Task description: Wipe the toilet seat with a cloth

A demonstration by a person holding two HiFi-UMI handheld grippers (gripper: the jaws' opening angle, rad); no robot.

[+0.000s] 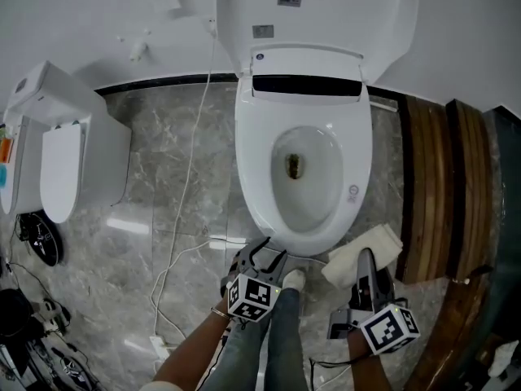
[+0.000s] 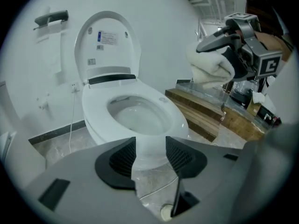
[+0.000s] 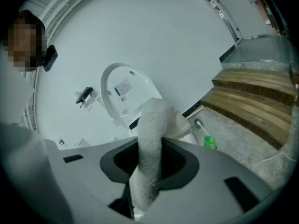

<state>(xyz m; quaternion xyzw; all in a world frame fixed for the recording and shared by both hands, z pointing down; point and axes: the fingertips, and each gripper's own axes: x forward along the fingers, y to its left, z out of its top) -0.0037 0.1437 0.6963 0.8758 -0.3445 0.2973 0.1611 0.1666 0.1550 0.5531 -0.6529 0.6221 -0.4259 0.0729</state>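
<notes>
A white toilet stands with its lid (image 1: 317, 15) raised and its seat (image 1: 256, 161) down around the bowl. My left gripper (image 1: 262, 257) hovers just in front of the toilet's front edge. In the left gripper view its jaws (image 2: 150, 153) stand apart with nothing between them, and the seat (image 2: 173, 115) lies just beyond them. My right gripper (image 1: 364, 262) is to the right of the bowl, shut on a folded white cloth (image 1: 364, 251). In the right gripper view the cloth (image 3: 152, 139) stands up between the jaws and hides most of the toilet behind it.
A second white toilet unit (image 1: 61, 153) stands at the left wall. A white cable (image 1: 183, 210) trails over the marble floor. Wooden steps (image 1: 440, 186) run along the right. A green-topped brush (image 3: 209, 141) lies on the floor. The person's shoe (image 1: 293, 279) shows between the grippers.
</notes>
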